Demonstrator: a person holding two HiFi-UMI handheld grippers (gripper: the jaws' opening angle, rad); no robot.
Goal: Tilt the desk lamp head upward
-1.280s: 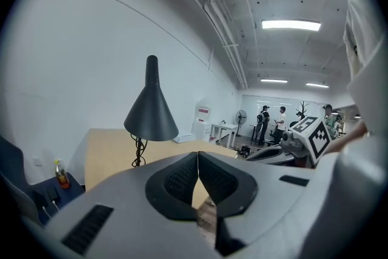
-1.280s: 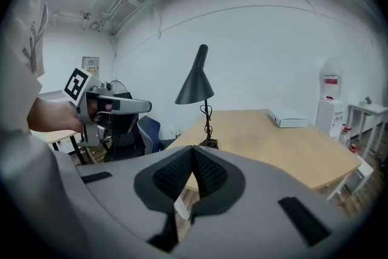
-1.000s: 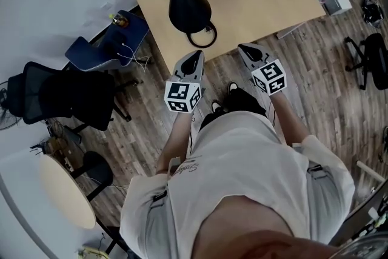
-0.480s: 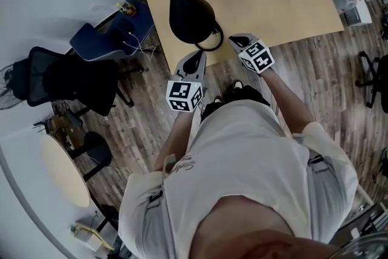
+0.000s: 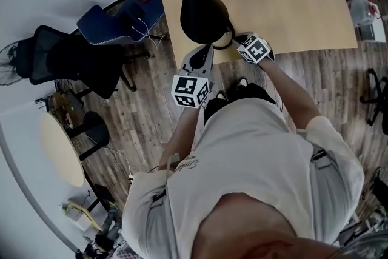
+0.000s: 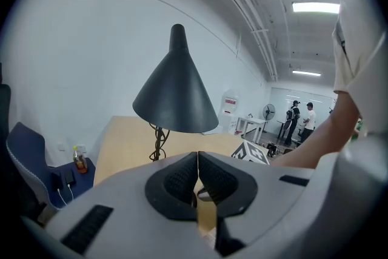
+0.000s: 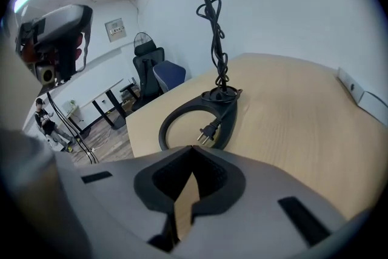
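The left gripper [image 5: 207,50] and right gripper [image 5: 240,40] hover at the counter's [image 5: 285,3] near edge, close to the black lamp head [image 5: 203,14], both pairs of fingers pressed together, empty

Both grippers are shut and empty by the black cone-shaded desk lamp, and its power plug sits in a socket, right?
Not quite. The black power plug lies loose on the lamp's ring-shaped base on the wooden desk, in no socket; the right gripper view shows it. The left gripper and right gripper are indeed shut and empty by the black cone-shaded desk lamp.
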